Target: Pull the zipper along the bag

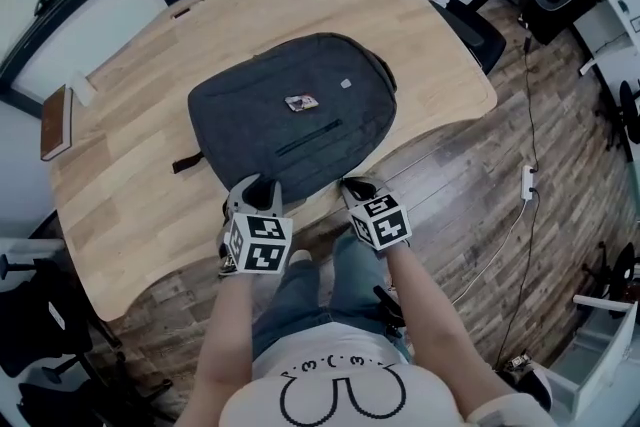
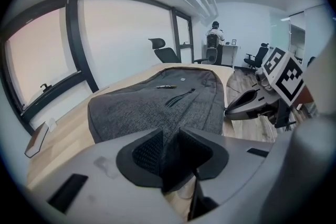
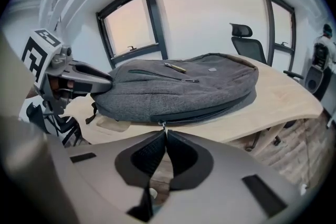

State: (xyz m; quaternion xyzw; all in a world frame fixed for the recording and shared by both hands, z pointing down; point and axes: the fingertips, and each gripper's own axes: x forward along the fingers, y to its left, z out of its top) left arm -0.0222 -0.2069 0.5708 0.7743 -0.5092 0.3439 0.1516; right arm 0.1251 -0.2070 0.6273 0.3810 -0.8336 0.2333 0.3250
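The backpack (image 1: 290, 110) lies flat in the middle of the wooden table (image 1: 140, 195). In the head view its long axis runs roughly from 8 o'clock to 2 o'clock, with the rounded top at the far right. Its main zipper follows the side wall. The zipper pull (image 3: 163, 126) sits on the near edge, at about 5 o'clock on the bag and just past the table's lip.

The right gripper (image 3: 165, 135) is clamped on that pull, pads together with the small metal tab pinched between their tips. From there the track (image 3: 210, 111) leads off toward 2 o'clock in the right gripper view, curving round the bag's right side, so I judge the pull has to travel that way, along the curve and not straight out.

The left gripper (image 2: 170, 139) is at the bag's 7 o'clock corner. Dark fabric fills the gap between its pads, so it appears to be pinching the bag's edge, though the view there is too dark to be sure. That hold would brace the bag against the right hand's pull.
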